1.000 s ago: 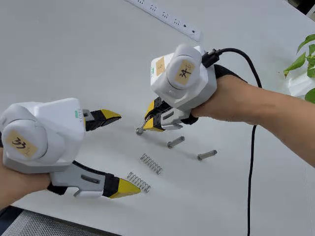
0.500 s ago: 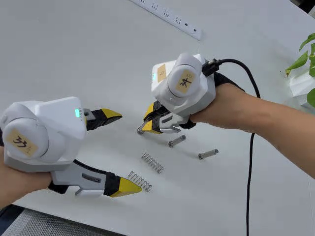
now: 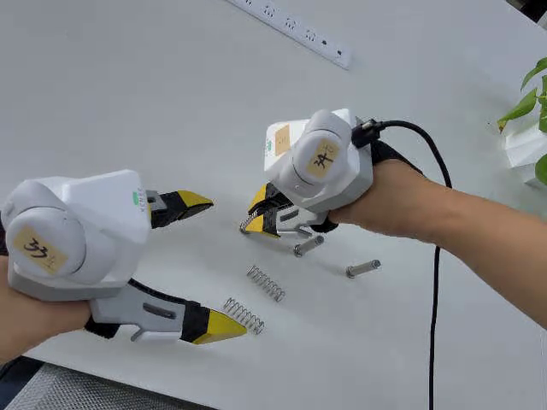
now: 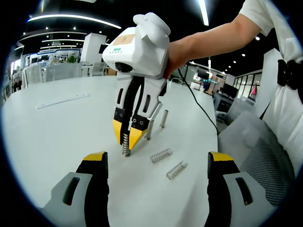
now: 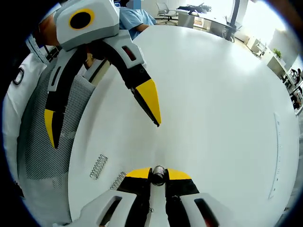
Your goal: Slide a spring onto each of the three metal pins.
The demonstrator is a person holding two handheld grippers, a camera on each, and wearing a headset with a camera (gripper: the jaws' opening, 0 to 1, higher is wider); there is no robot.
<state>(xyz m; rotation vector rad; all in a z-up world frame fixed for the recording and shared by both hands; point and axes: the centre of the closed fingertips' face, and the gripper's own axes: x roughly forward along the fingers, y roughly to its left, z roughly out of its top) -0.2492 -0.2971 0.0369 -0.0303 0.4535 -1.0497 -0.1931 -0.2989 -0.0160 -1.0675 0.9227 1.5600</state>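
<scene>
On the white table (image 3: 128,85), the left gripper (image 3: 224,266) hovers at the near edge, its jaws spread wide and holding nothing. At mid-table the right gripper (image 3: 249,225) points down, its jaws pinched around a spring (image 4: 125,145) whose lower end rests on the surface. The coils and yellow tips hide whether a pin runs through it. Two pins (image 3: 308,245) lie just beside that gripper, one partly tucked under it. Two loose springs (image 3: 265,284) lie ahead of the left gripper's open jaws.
</scene>
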